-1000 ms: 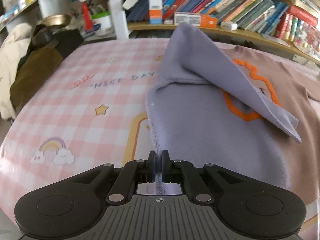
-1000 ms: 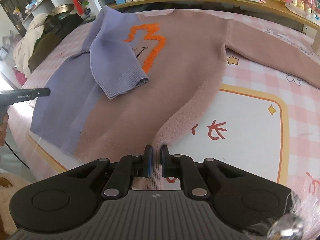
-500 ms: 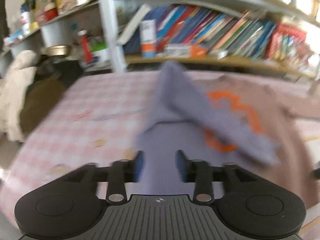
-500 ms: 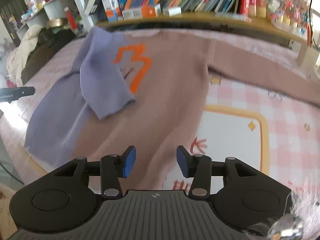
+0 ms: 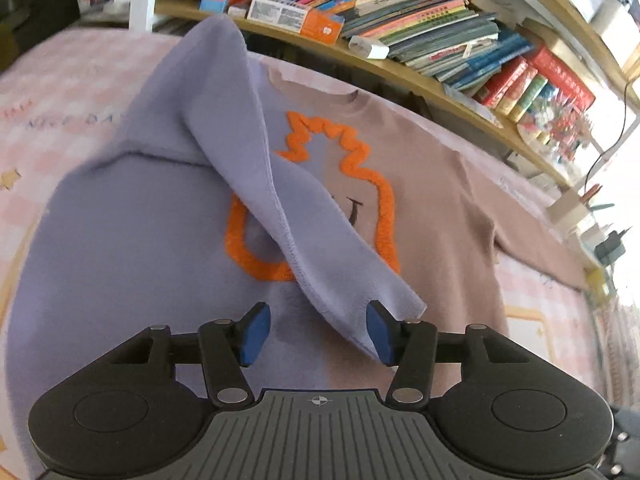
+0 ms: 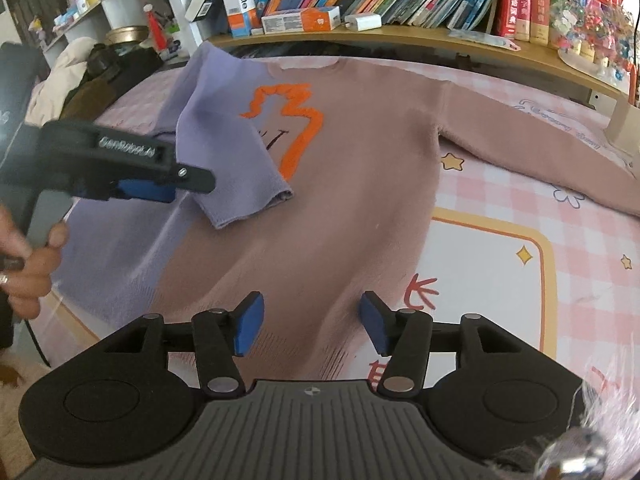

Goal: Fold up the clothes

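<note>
A sweater, mauve-brown [image 6: 360, 160] with a purple left side [image 5: 132, 240] and an orange outline patch [image 5: 372, 184], lies flat on the pink checked table cover. Its purple sleeve [image 5: 256, 160] is folded across the chest, cuff toward me [image 6: 248, 208]. The other sleeve [image 6: 540, 148] stretches out to the right. My left gripper [image 5: 318, 330] is open and empty, hovering over the purple side near the folded cuff; it also shows in the right wrist view [image 6: 148, 190]. My right gripper [image 6: 310, 326] is open and empty above the sweater's bottom hem.
A wooden shelf [image 6: 440, 36] full of books and boxes runs along the table's far edge. A pile of clothes [image 6: 76, 80] lies at the far left. A small box [image 6: 626, 128] stands at the far right of the table.
Both grippers have let go of the sweater's bottom hem and opened wide. Both have lifted, and the left one has moved right, over the purple side toward the folded sleeve.
</note>
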Tool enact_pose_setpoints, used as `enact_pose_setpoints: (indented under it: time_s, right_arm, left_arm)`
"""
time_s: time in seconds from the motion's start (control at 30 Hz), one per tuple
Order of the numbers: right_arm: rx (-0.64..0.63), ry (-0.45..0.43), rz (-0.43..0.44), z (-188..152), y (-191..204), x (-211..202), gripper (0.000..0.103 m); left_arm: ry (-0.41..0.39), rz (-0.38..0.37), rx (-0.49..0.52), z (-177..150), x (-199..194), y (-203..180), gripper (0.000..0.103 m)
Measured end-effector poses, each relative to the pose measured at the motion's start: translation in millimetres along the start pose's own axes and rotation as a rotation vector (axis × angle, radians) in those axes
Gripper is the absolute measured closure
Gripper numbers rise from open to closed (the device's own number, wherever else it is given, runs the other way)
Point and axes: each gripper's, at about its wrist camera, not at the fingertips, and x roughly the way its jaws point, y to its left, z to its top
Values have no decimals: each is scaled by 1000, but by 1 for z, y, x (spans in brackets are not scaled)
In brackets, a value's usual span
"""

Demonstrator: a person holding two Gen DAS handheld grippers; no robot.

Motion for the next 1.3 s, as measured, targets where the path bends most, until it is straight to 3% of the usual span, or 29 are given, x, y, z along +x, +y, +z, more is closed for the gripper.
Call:
enact_pose_setpoints:
  time_s: [0.03, 0.1, 0.23, 0.33, 0.57, 0.7, 0.87, 1.03, 1.13, 1.23, 1.3]
  right_arm:
    - [4, 2, -1, 0, 0, 1, 50]
    - [14, 7, -5, -1, -1, 2, 49]
    - [30, 2, -20, 0, 2, 3, 47]
    - [65, -7, -37, 1, 0, 3, 47]
    - [145, -13, -96, 3, 4, 6, 47]
    - [167, -12, -127, 5, 12, 8, 47]
    - [197, -9, -166, 6, 21, 9, 46]
    - [207, -2, -188, 8, 28, 10, 44]
    - [209, 0, -187, 8, 29, 9, 44]
    - [205, 7, -184, 7, 27, 9, 44]
    - [202, 11, -184, 6, 24, 9, 44]
  left_arm:
    - [4, -20, -9, 0, 1, 3, 84]
    - [4, -43, -30, 2, 2, 9, 101]
    - [-54, -34, -31, 13, -14, 21, 101]
    - [-153, 35, -23, 36, -41, 49, 101]
    - [-340, 411, 26, 109, -94, 144, 101]
    - [-367, 564, 81, 145, -101, 185, 101]
    - [-347, 658, 102, 165, -87, 211, 100]
    - [-330, 732, 73, 164, -80, 231, 86]
    - [-344, 702, 50, 149, -92, 233, 74]
    - [-360, 641, 46, 125, -106, 226, 73]
    - [-323, 530, 49, 101, -111, 216, 73]
